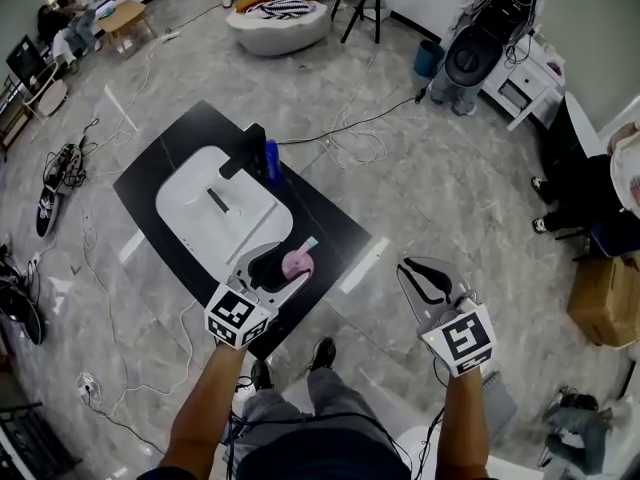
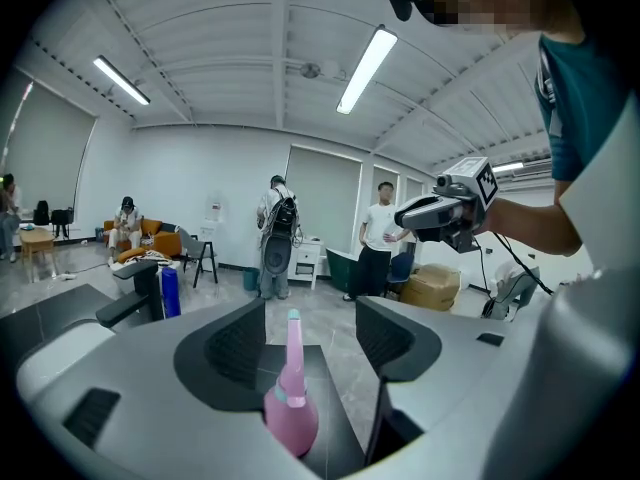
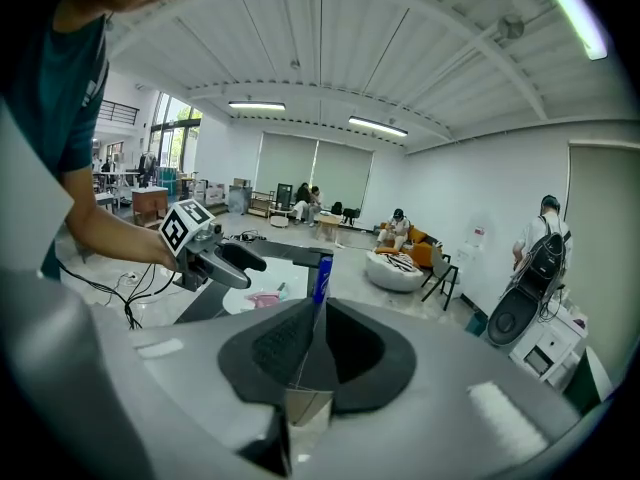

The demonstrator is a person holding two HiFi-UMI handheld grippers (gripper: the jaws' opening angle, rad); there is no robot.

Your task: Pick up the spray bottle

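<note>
A pink bottle (image 1: 297, 264) (image 2: 290, 408) with a long nozzle and a teal tip stands near the front edge of the black table (image 1: 335, 230). My left gripper (image 1: 283, 265) (image 2: 310, 318) is open around it, with a gap between each pad and the bottle. A blue spray bottle (image 1: 272, 160) (image 2: 170, 293) (image 3: 320, 278) stands at the table's far edge beside a black stand (image 1: 245, 148). To the right of the table, my right gripper (image 1: 405, 265) (image 3: 318, 308) hangs over the floor, shut and empty.
A white mat (image 1: 215, 203) covers the table's middle. Cables (image 1: 350, 143) trail over the floor beyond the table. A cardboard box (image 1: 605, 298) sits at the right, shoes (image 1: 47, 208) at the left. Several people stand or sit farther off.
</note>
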